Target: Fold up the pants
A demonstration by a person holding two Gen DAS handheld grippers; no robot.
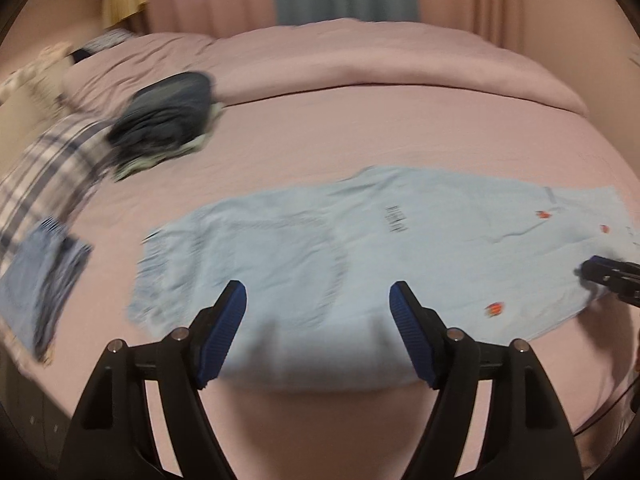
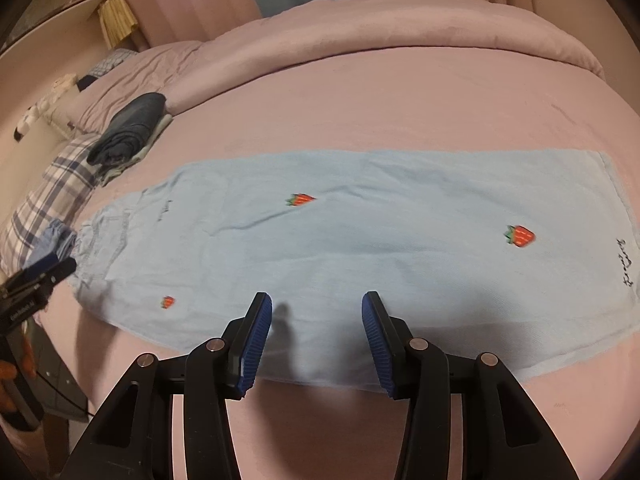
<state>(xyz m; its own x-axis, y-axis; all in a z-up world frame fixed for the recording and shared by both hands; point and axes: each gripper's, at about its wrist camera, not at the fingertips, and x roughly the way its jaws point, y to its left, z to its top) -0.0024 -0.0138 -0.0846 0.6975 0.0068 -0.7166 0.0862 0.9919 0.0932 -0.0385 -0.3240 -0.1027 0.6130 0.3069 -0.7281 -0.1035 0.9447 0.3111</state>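
Light blue pants [image 1: 320, 248] [image 2: 360, 240] with small red strawberry patches lie flat and lengthwise across the pink bed, folded leg on leg, waistband at the left. My left gripper [image 1: 318, 300] hovers open above the near edge by the waist end, nothing between its blue pads. My right gripper [image 2: 317, 312] is open over the near edge of the leg part, also empty. The right gripper's tip [image 1: 600, 272] shows at the right edge of the left wrist view. In the right wrist view the left gripper [image 2: 44, 272] appears at the left, with a hand below it.
A stack of dark folded clothes [image 1: 168, 116] [image 2: 128, 132] sits at the back left. A plaid pillow [image 1: 48, 176] [image 2: 56, 196] and a blue folded garment [image 1: 36, 280] lie along the left. A rolled pink duvet [image 1: 380, 64] runs across the back, curtains behind it.
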